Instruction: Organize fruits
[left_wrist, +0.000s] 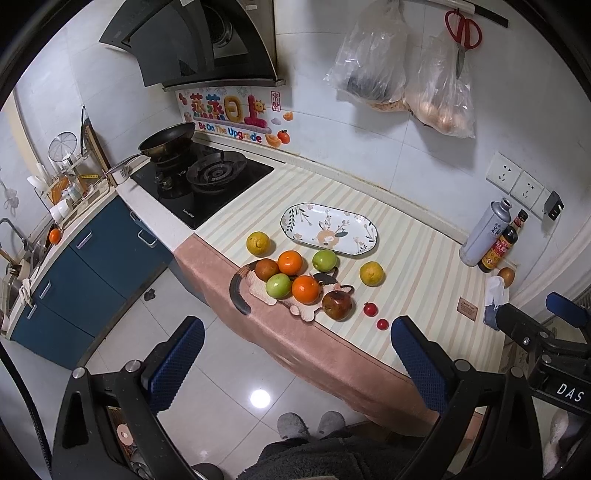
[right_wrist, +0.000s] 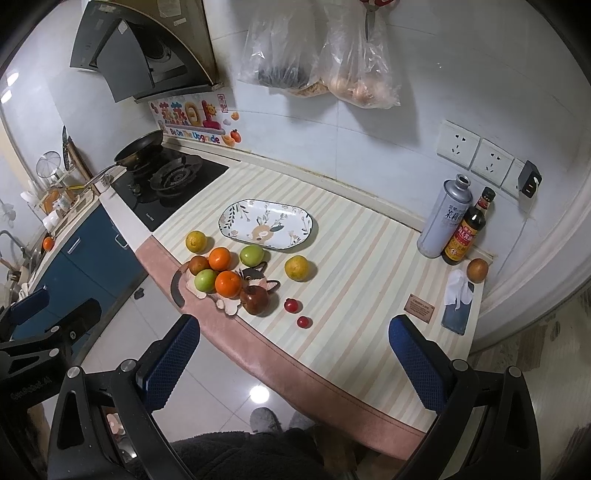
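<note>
An oval floral plate (left_wrist: 328, 229) (right_wrist: 267, 224) lies bare on the striped counter cloth. In front of it a cat-shaped mat (left_wrist: 258, 288) (right_wrist: 221, 295) carries two oranges (left_wrist: 290, 263) (right_wrist: 228, 283), two green apples (left_wrist: 279, 285) (right_wrist: 252, 254) and dark red fruits (left_wrist: 337, 304) (right_wrist: 255, 301). Two yellow citrus (left_wrist: 371, 273) (right_wrist: 196, 241) and two small red tomatoes (left_wrist: 382, 324) (right_wrist: 291, 305) sit loose on the cloth. My left gripper (left_wrist: 297, 363) and right gripper (right_wrist: 295, 363) hover open and empty before the counter's front edge.
A gas hob with a pan (left_wrist: 168, 142) stands at the left. A grey can (right_wrist: 445, 218), a sauce bottle (right_wrist: 465, 232), a brown fruit (right_wrist: 477, 270) and a phone with tissue (right_wrist: 457, 306) sit at the counter's right. Plastic bags (left_wrist: 406, 74) hang on the wall. Slippered feet (left_wrist: 310, 424) stand below.
</note>
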